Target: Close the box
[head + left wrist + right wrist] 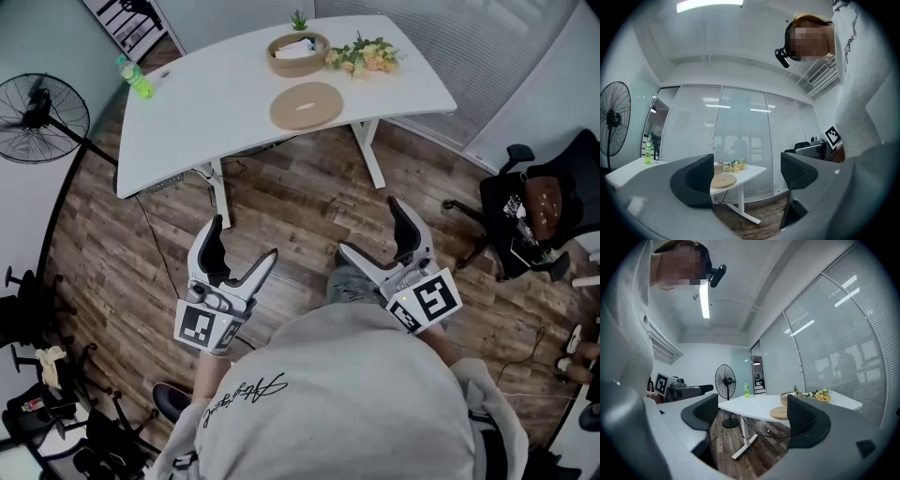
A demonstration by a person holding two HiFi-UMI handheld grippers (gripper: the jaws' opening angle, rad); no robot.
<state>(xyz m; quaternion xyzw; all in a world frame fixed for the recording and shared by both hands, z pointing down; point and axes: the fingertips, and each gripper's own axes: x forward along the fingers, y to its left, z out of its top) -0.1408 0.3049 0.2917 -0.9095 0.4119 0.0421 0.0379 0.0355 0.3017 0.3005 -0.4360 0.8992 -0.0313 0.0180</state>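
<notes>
A round wooden box (pixel 298 52) stands open at the back of the white table (pixel 206 103), with something white inside it. Its flat round lid (pixel 307 105) lies on the table in front of it, also seen as the lid (pixel 723 180) and the lid (pixel 779 413). My left gripper (pixel 241 249) and right gripper (pixel 375 232) are both held open over the wooden floor, well short of the table, with nothing between their jaws. The box (pixel 788 396) shows small in the right gripper view.
A bunch of yellow flowers (pixel 364 54) lies right of the box and a green bottle (pixel 137 79) stands at the table's left end. A floor fan (pixel 37 105) stands at the left, a black office chair (pixel 534 211) at the right. Cables hang under the table.
</notes>
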